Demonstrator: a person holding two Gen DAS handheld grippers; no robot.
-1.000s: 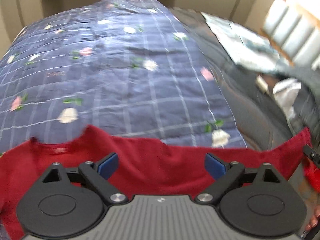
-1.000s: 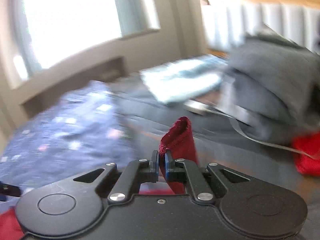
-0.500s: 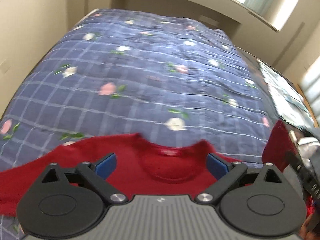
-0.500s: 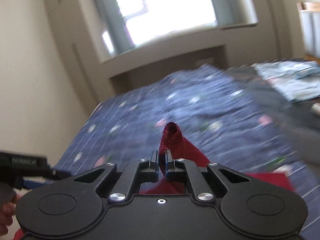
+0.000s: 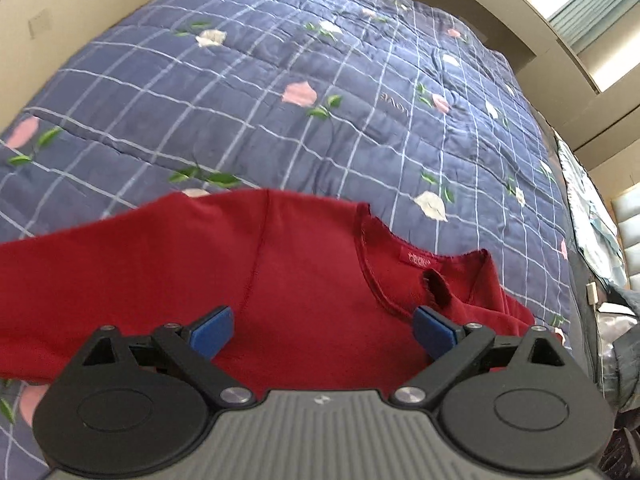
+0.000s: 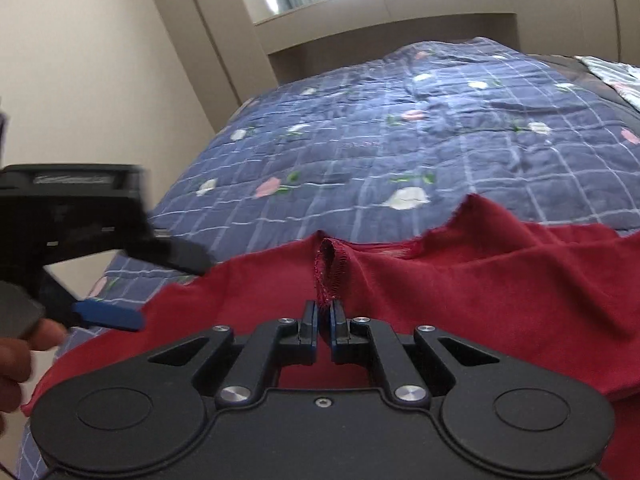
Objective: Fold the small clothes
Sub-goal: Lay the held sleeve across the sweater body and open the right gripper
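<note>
Pinching a fold of hem on a red long-sleeved top (image 6: 500,280), with the right gripper (image 6: 323,320) clamped tight on that small loop of stitched edge, which stands up between the closed pads. Judged to be a hold for carrying or dragging the garment into position on the bed, since most of the cloth trails loosely below and to the right in bunched ridges, not yet flat.

Hovering above the same red top (image 5: 200,272) in the left wrist view, the left gripper (image 5: 322,328) with blue pads spread wide and nothing between them. Apparently kept free to smooth or catch a second corner once the cloth settles. Visible again at the left edge of the right wrist view as a blurred black body with one blue pad, left gripper (image 6: 108,316) held by a hand (image 6: 16,356) at the frame's lower left.

Spread under everything, a navy quilt (image 5: 320,80) with a pale grid and scattered pink and white flowers, serving as the folding surface. Lying on it, the top's body and one sleeve stretched out to the left, neckline (image 5: 400,264) with its woven label facing up, the collar edge rumpled. Folding proper seemingly not begun: garment only partly laid out.
</note>
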